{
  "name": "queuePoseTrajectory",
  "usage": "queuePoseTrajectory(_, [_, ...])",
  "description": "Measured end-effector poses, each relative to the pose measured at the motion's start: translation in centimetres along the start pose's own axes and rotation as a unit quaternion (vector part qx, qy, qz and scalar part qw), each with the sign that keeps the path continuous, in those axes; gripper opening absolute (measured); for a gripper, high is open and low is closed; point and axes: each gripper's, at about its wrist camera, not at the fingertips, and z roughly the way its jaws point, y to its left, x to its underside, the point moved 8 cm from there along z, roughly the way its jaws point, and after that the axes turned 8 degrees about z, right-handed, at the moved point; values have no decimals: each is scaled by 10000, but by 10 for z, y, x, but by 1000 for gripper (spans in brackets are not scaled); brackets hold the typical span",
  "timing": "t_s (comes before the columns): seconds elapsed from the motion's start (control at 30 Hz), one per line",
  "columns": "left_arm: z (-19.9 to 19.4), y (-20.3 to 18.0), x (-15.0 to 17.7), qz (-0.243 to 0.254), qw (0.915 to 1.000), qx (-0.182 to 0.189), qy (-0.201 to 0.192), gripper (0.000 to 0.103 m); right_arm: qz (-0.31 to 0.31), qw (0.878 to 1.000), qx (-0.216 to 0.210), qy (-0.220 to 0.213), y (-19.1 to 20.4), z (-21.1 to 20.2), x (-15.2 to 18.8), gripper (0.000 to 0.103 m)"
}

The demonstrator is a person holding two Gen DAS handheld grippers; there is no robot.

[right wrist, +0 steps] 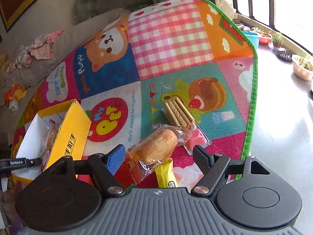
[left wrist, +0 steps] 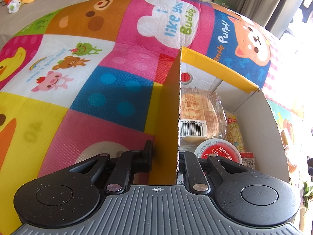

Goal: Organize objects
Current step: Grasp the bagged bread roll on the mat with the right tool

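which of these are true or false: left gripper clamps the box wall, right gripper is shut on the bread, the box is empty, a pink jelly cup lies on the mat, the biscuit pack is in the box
1. The left gripper clamps the yellow box wall. True.
2. The right gripper is shut on the wrapped bread. False: its jaws stand wide apart either side of it, not pressing.
3. The box is empty. False: snacks lie in it, including a red-lidded cup.
4. A pink jelly cup lies on the play mat. True.
5. The biscuit pack is in the box. False: it lies on the mat.
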Motion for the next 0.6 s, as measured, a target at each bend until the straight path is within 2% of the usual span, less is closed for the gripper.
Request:
queuePoseTrajectory(0.07, [0,0,0,12,10000,-9,0,15,270,9996,31,65,-1,12,-2,90])
queuePoseTrajectory(0.23, [0,0,0,0,10000,-21,6,15,383,9987,97,323,2,44,-2,90])
queuePoseTrajectory(0.33, [0,1,0,-18,10000,29,10,15,289,9983,313,386,3,61,0,90])
queuePoseTrajectory(0.37, [0,2,0,-12,10000,27,17,15,202,9983,410,374,4,65,0,88])
queuePoseTrajectory(0.4, [0,1,0,-4,10000,19,21,15,115,9981,489,357,6,68,0,78])
queuePoseTrajectory(0.5, [0,1,0,-9,10000,7,10,15,-20,9982,514,300,12,68,-2,61])
queuePoseTrajectory(0.6, [0,1,0,-17,10000,7,6,15,-155,9987,424,225,21,56,-5,51])
